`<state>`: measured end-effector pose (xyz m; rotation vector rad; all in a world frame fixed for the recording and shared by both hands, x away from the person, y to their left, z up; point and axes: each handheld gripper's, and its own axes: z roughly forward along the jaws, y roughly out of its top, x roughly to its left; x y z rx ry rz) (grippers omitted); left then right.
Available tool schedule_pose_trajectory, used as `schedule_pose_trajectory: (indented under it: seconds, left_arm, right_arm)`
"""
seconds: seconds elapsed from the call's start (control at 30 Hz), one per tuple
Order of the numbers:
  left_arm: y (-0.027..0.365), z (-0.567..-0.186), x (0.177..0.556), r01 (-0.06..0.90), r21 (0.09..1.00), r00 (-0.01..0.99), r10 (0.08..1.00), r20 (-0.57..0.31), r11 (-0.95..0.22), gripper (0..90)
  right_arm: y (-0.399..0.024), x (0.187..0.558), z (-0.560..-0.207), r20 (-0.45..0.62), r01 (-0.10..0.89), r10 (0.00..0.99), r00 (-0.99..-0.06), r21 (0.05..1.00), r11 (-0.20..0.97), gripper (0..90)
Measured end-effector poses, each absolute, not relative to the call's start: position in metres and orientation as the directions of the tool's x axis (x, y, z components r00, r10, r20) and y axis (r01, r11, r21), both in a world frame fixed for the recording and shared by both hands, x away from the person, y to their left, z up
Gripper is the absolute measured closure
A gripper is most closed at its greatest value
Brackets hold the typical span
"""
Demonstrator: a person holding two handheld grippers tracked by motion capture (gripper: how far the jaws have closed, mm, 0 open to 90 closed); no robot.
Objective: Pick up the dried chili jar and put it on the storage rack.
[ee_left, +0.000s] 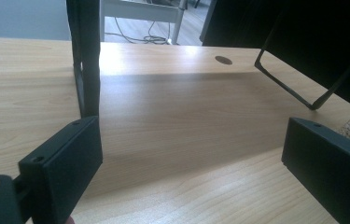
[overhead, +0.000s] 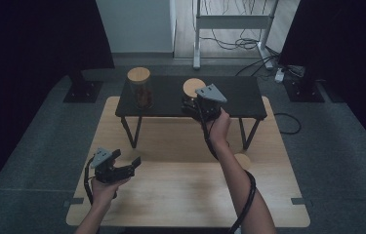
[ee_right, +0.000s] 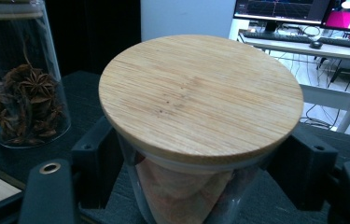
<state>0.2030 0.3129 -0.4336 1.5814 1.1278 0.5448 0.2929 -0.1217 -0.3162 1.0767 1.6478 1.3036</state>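
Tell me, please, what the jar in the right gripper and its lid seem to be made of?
The lid looks like bamboo or light wood with a matte finish: fine parallel grain lines and darker specks show. The jar looks like clear glass, possibly clear plastic: the contents show through its wall. The right gripper clamps it just under the lid.

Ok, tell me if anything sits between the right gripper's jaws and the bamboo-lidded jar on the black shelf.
Nothing does. The right gripper has its jaws against the glass on both sides of the bamboo-lidded jar. The star anise jar stands apart, off to one side.
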Motion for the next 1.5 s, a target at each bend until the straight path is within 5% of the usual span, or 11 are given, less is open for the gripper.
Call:
schedule_pose_trajectory:
  seconds: [1.5]
  left_arm:
    - [0.312,-0.436,0.206,0.396,0.918,0.447,0.871,-0.204,0.012,4.6]
  right_arm:
    - [-0.114,0.321,-0.318,-0.026,0.227,0.933,-0.359,0.967,0.114,25.1]
